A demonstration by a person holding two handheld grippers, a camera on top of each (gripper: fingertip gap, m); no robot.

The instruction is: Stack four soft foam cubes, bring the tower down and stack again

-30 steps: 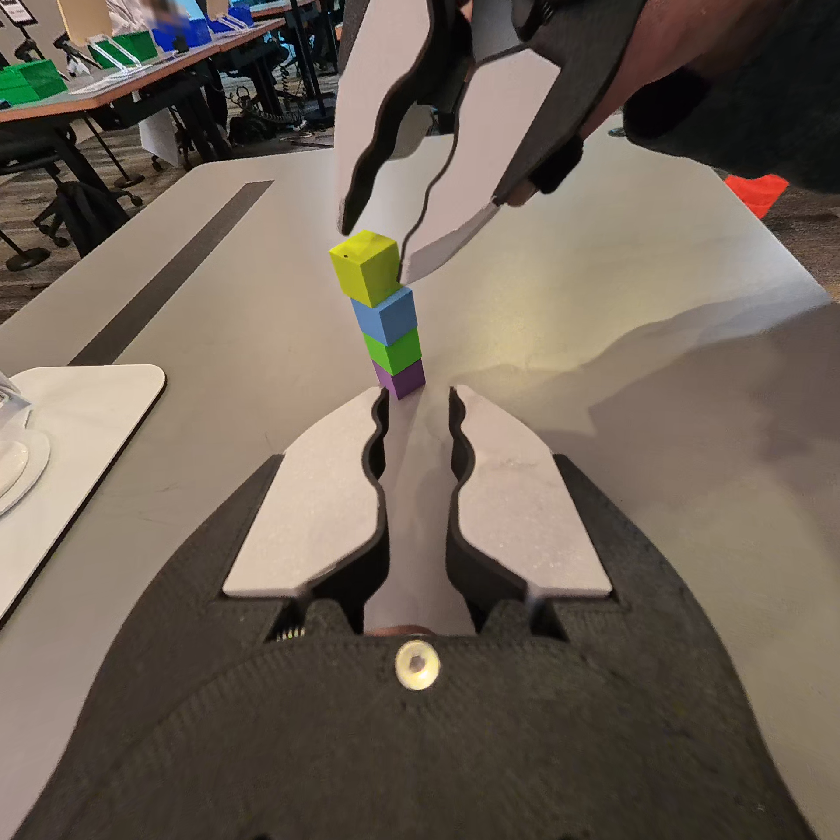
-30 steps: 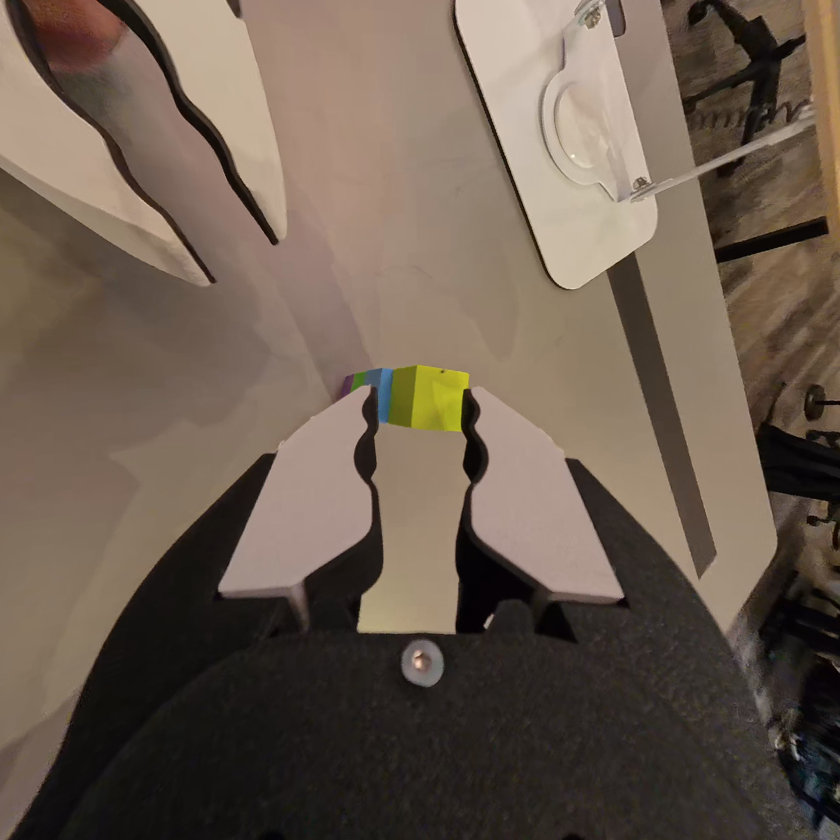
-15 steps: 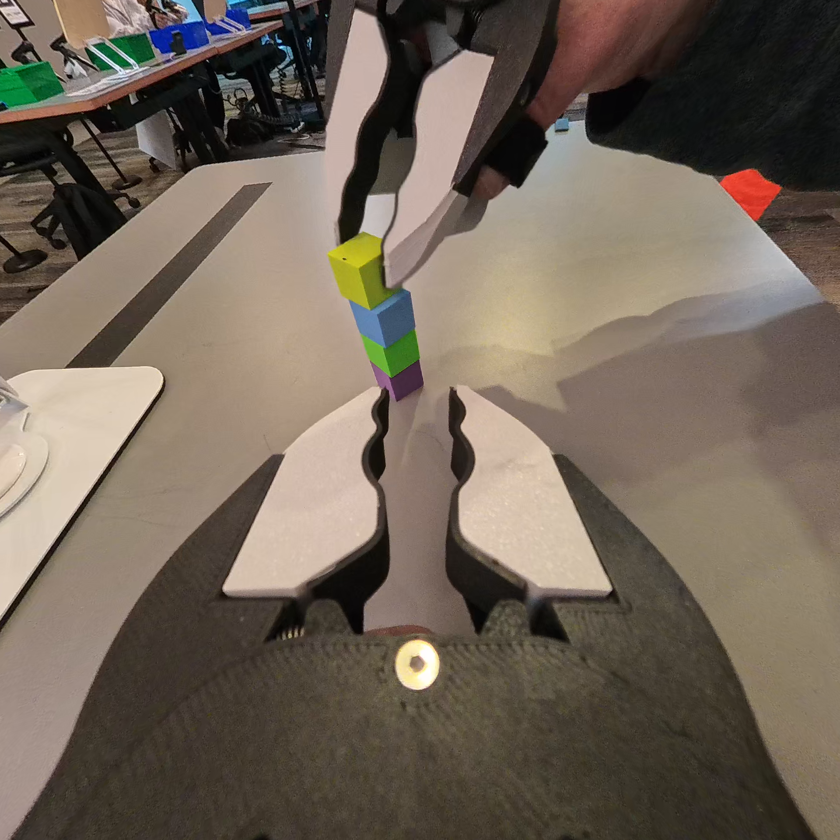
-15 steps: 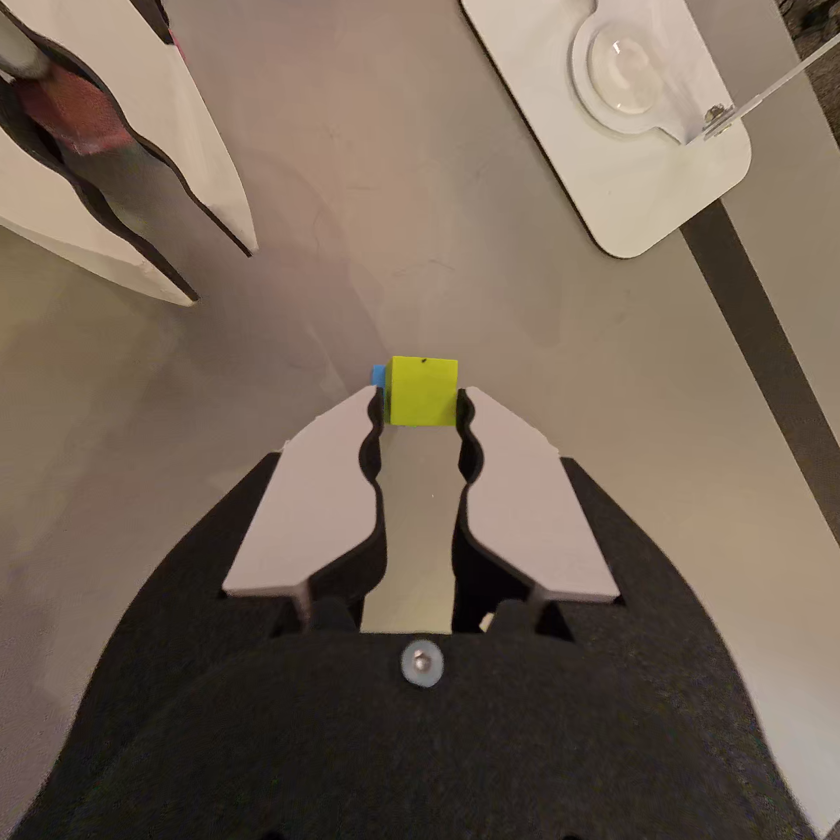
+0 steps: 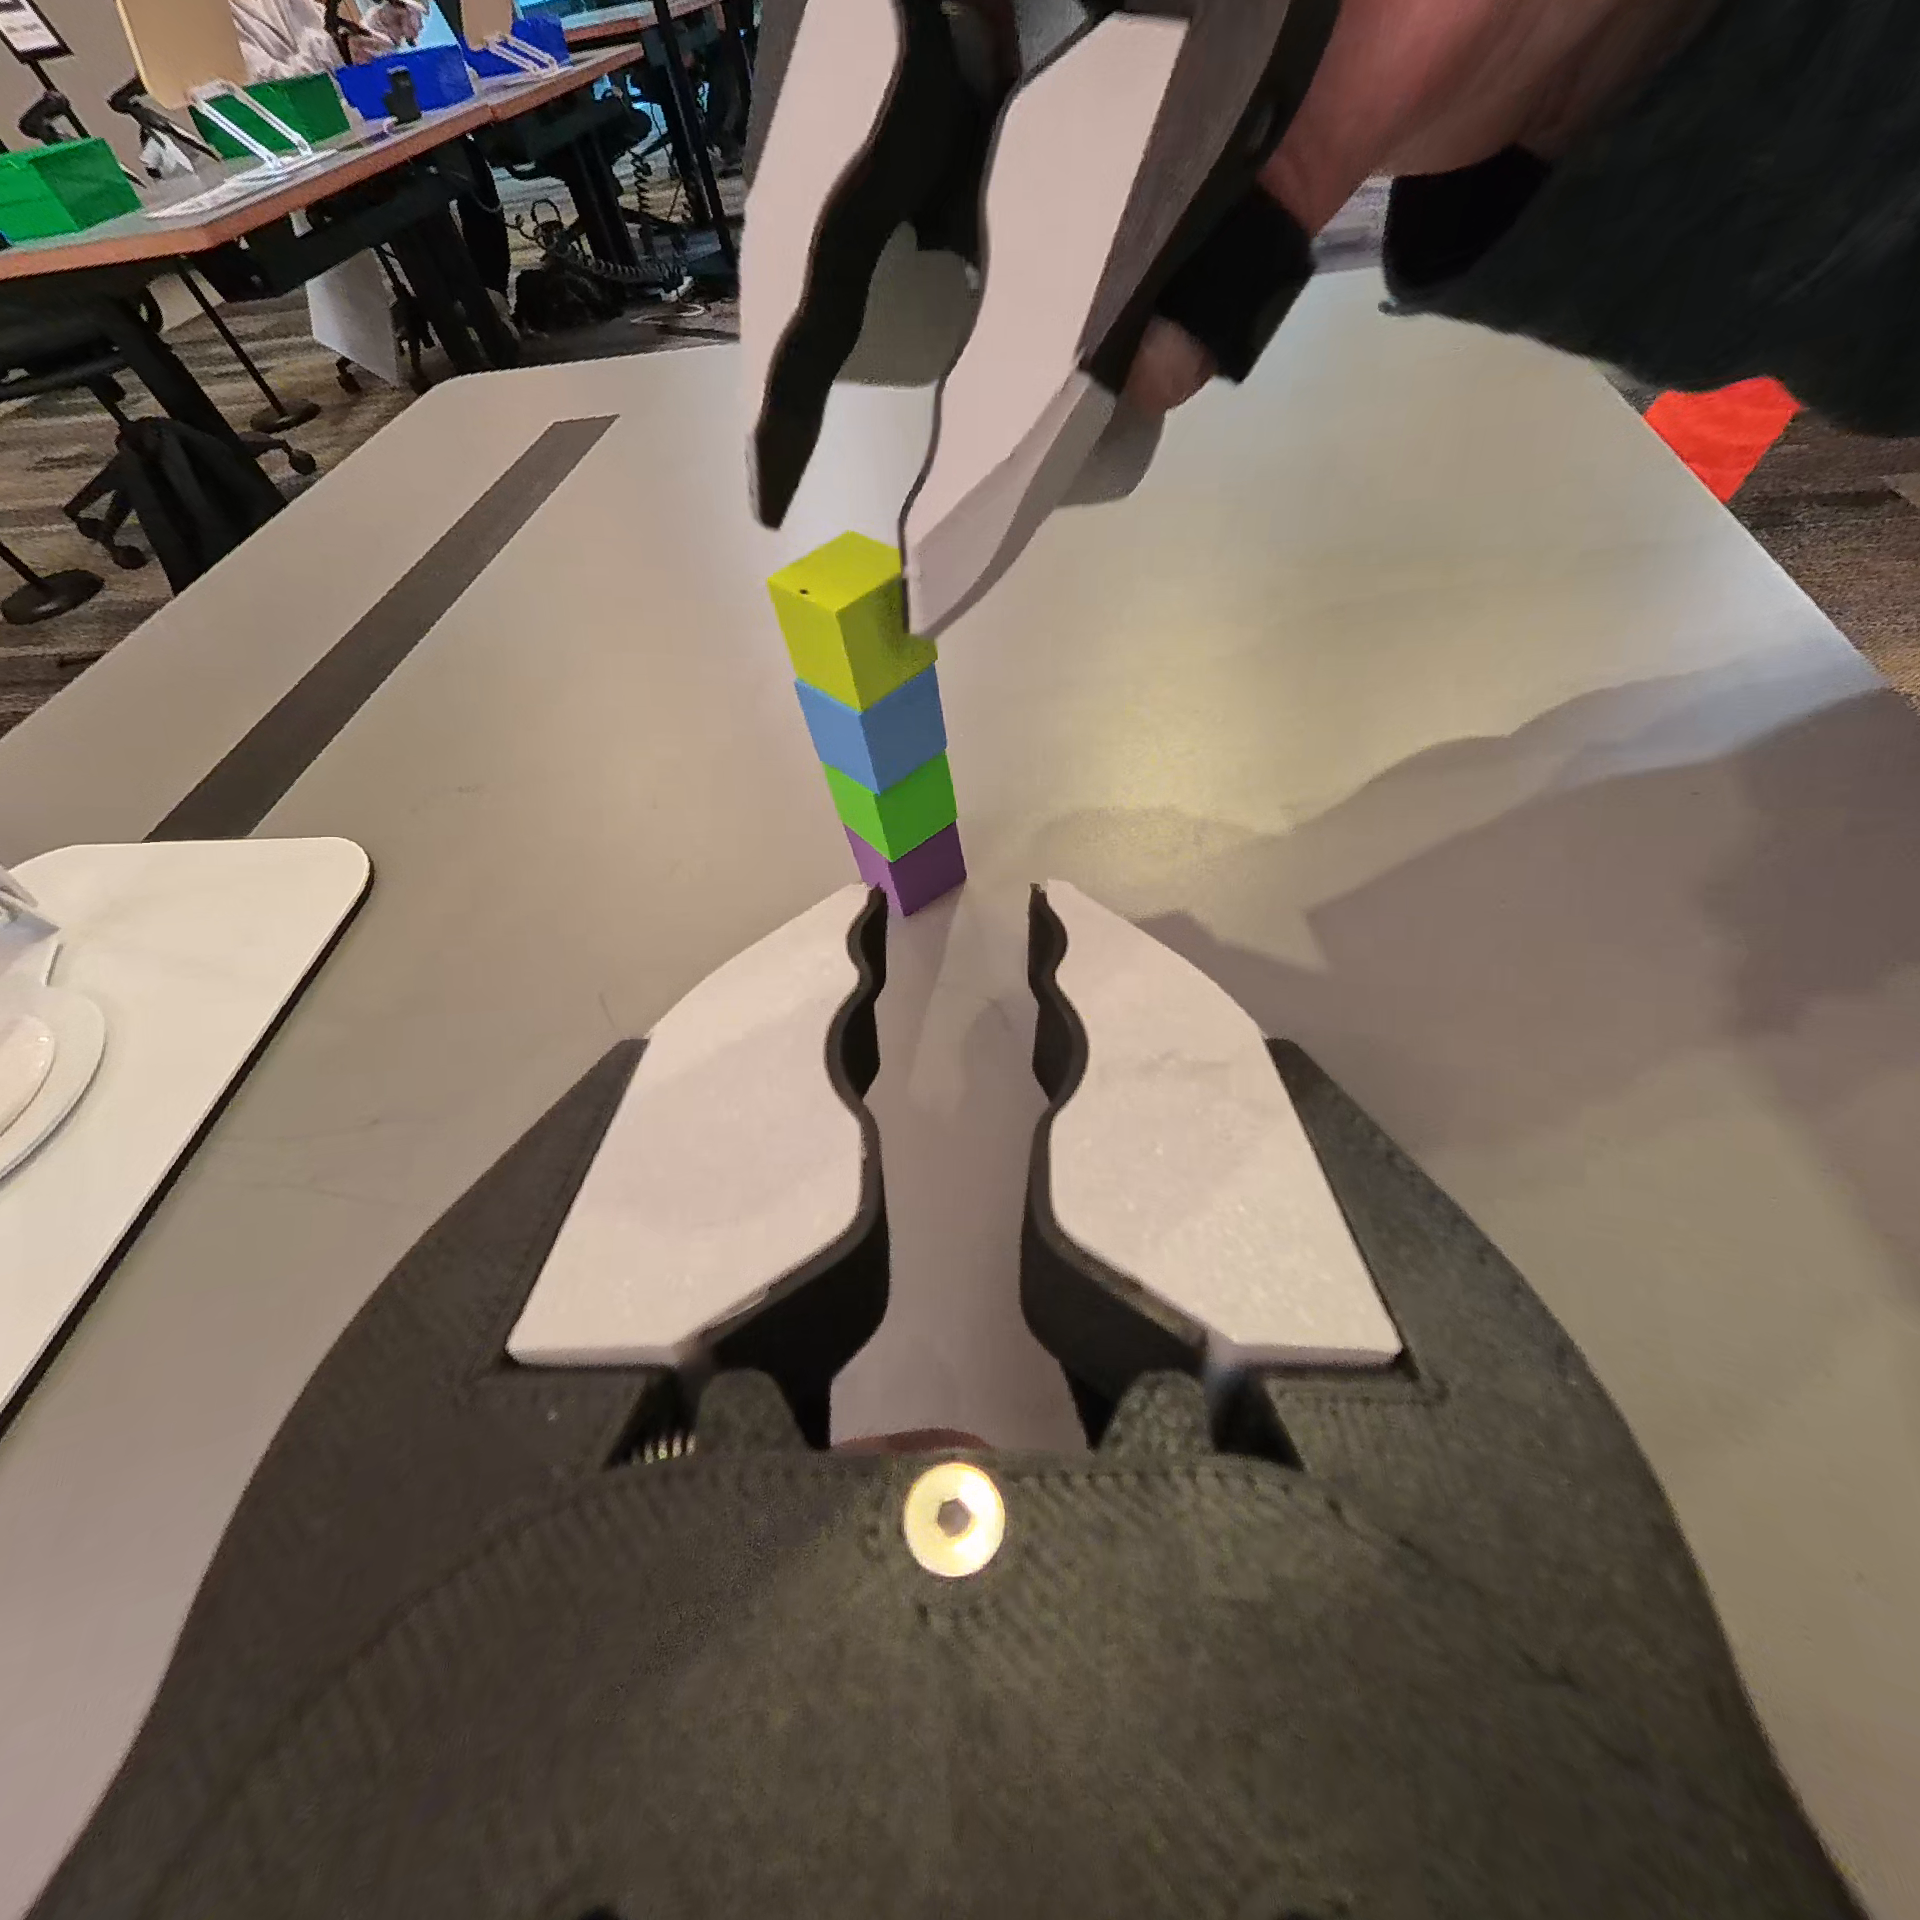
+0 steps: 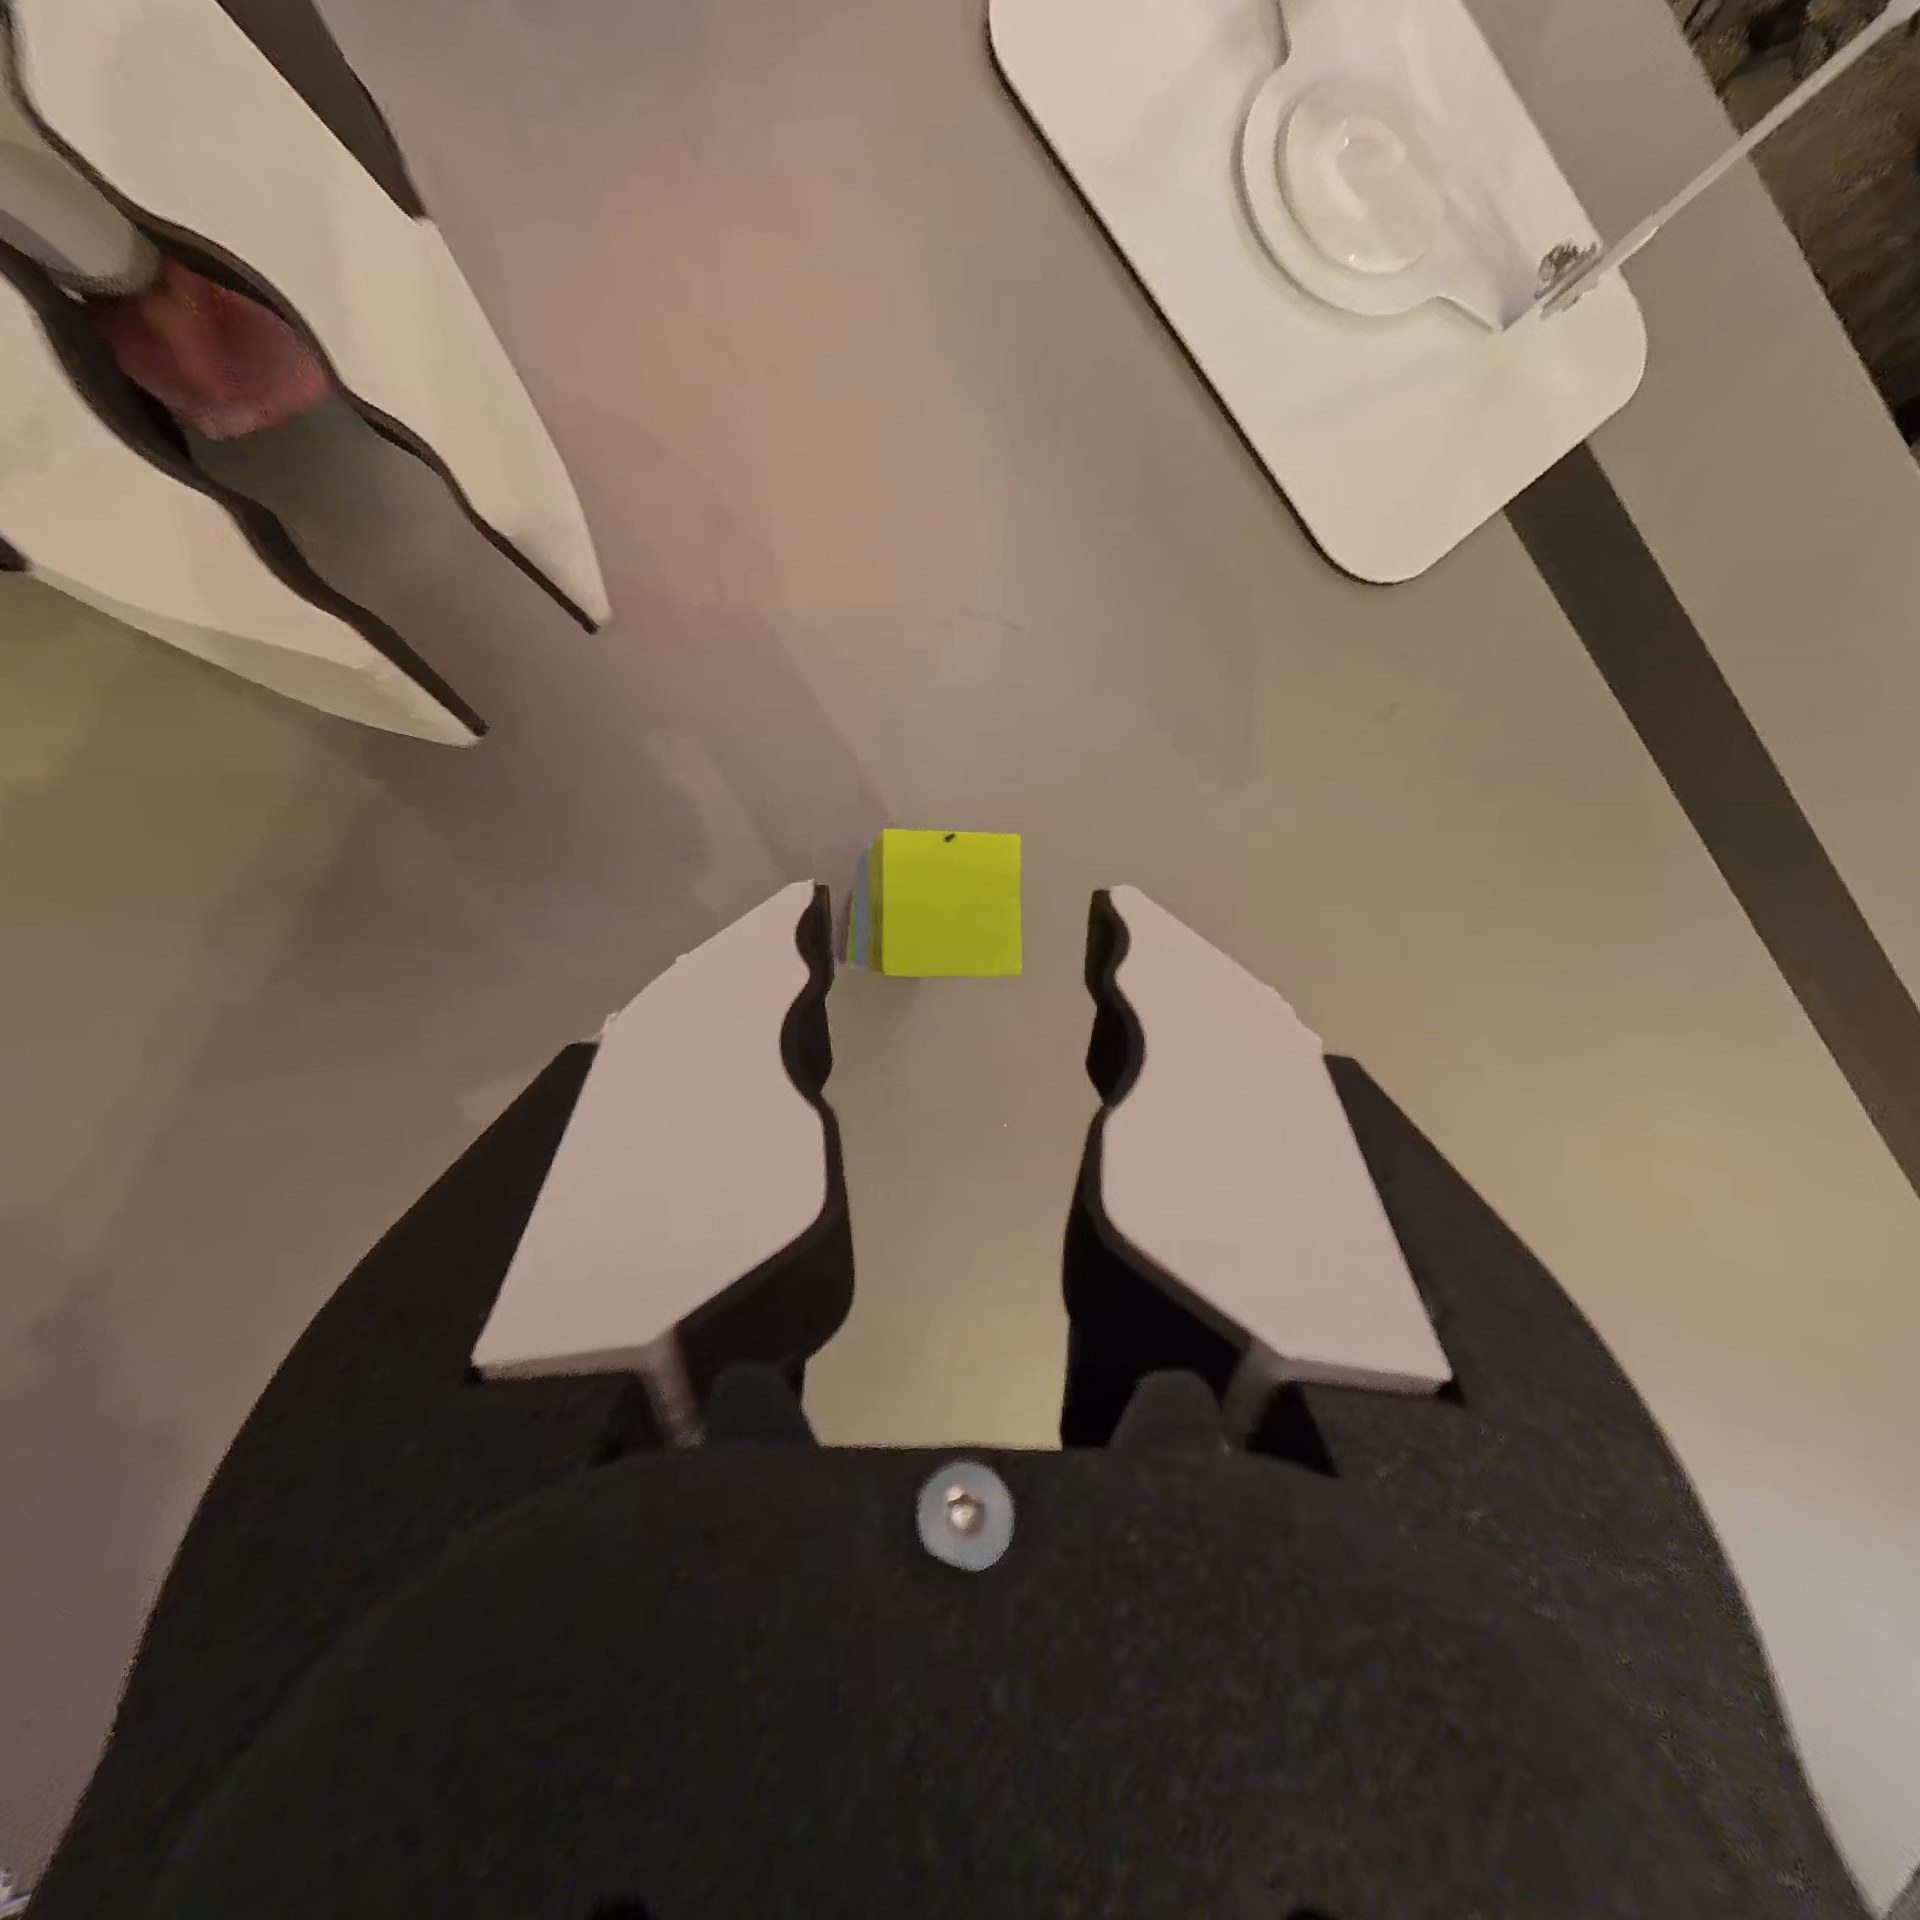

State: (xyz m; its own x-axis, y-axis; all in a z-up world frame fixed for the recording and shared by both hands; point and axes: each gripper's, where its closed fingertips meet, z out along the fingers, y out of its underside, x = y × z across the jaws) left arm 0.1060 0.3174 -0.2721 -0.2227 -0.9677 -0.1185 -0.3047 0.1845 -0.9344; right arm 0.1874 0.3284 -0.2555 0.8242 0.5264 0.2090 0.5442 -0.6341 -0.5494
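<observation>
Letting go of the yellow-green cube (image 6: 951,904) atop the finished four-cube tower (image 5: 888,727)

The right gripper (image 6: 956,904), half a second ago snug on that cube, now has its fingers spread with a gap on each side, so the first stack looks complete and toppling should come next; the tower stands upright mid-table (image 5: 1351,582), long axis vertical, yellow-green over blue (image 5: 873,727), green (image 5: 894,800) and purple (image 5: 914,873), corner edge toward the left gripper (image 5: 956,904), which waits just beside the base, fingers apart, gripping nothing
</observation>
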